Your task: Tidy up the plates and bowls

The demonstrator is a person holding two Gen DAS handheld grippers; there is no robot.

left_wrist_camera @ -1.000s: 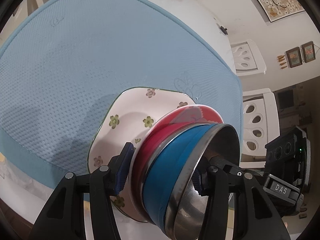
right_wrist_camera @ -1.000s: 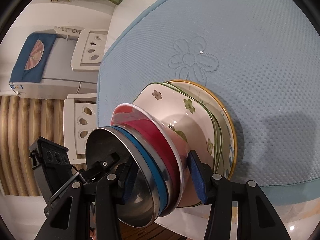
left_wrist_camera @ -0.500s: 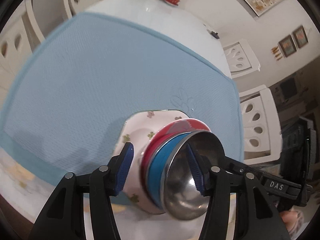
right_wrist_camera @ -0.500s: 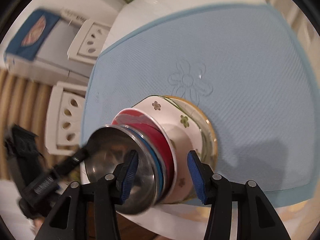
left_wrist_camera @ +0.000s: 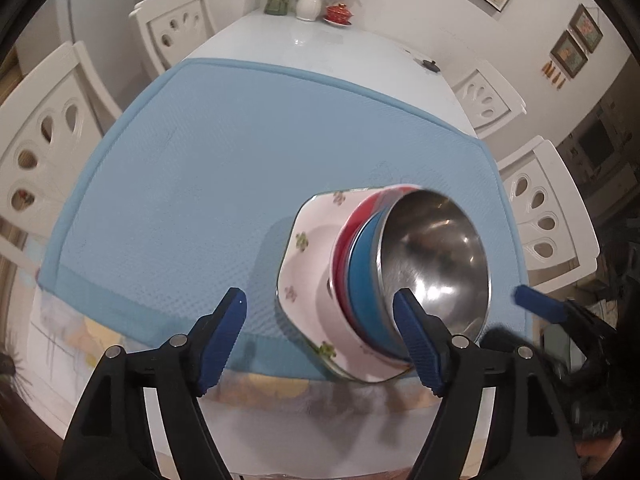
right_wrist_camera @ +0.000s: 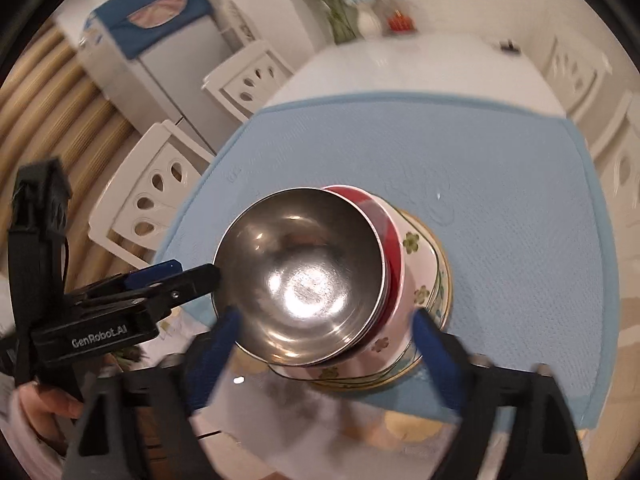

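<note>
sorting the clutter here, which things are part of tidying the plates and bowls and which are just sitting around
Job: steel bowl, blue bowl, red bowl, floral dish, gold-rimmed plate, stacked on the blue mat.

Lying about: vase, red lidded pot, chairs.

The blue mat [left_wrist_camera: 224,184] lies bare and passable on its far and left parts. The stack of bowls and plates [right_wrist_camera: 320,288] blocks the near edge. White chairs [left_wrist_camera: 548,220] crowd the table's [left_wrist_camera: 320,52] sides; a vase [left_wrist_camera: 308,2] stands at its far end.
</note>
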